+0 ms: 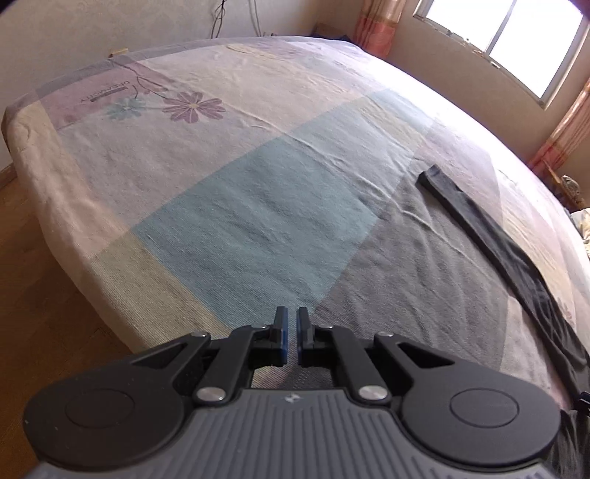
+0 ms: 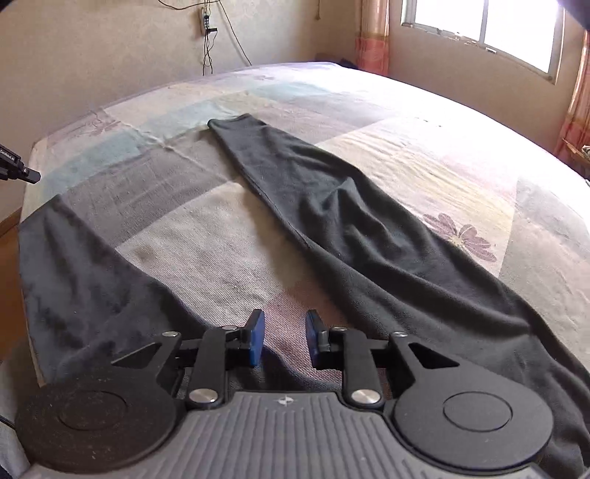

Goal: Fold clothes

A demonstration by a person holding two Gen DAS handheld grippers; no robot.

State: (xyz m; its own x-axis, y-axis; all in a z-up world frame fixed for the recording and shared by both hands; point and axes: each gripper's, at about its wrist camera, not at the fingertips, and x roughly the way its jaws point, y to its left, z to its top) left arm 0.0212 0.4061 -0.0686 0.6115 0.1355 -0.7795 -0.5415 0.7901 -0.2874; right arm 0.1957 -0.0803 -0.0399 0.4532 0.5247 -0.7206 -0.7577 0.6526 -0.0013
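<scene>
Across the patchwork bedspread (image 2: 206,235) a pair of dark trousers (image 2: 354,228) is lying spread, its two legs running away from the right gripper (image 2: 282,337) in a V, with the waist end hidden beneath that gripper. The right gripper's jaws are standing apart over the bare gap at the crotch, holding nothing. The left gripper (image 1: 292,333), well to the trousers' left, is hovering with jaws all but closed and empty. Judged from this layout, the fold is not yet begun. To do it well, each gripper is best closing on a cuff or hem edge (not mid-fabric) and carrying one leg squarely over the other. Beyond the trousers, the bedspread's flower print (image 1: 193,107) is showing; farther off, a window (image 2: 483,33), curtains (image 2: 374,37) and wall cables (image 2: 210,33) are bounding the room.
</scene>
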